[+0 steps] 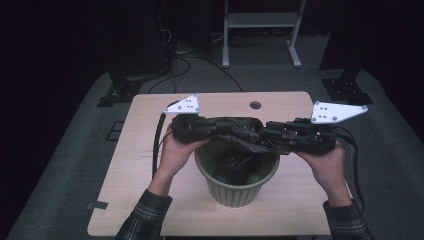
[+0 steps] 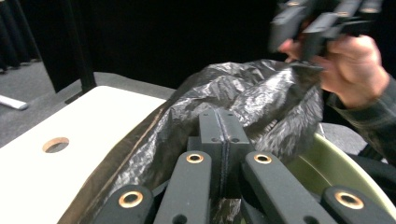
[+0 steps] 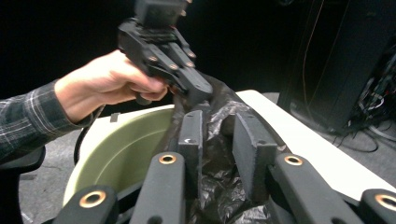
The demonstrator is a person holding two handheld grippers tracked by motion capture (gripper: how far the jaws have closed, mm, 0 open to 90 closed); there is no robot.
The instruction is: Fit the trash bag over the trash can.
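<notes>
A pale green bin (image 1: 240,192) stands near the table's front middle, and a black plastic bag (image 1: 239,162) hangs into it. Both grippers hold level over the bin's far rim, tips facing each other. My left gripper (image 1: 242,132) is shut on the bag's edge; its own view shows the jaws pressed together (image 2: 225,122) with the film (image 2: 261,93) bunched around them. My right gripper (image 1: 271,132) stands open, its jaws apart (image 3: 219,123) with crumpled bag (image 3: 219,186) between them. The left gripper (image 3: 196,93) pinches the bag just beyond the right one's jaws.
The light wooden table (image 1: 145,150) has a round cable hole (image 1: 255,105) near its far edge. Black cables trail off both sides. A white desk frame (image 1: 260,20) and dark stands sit on the grey floor behind the table.
</notes>
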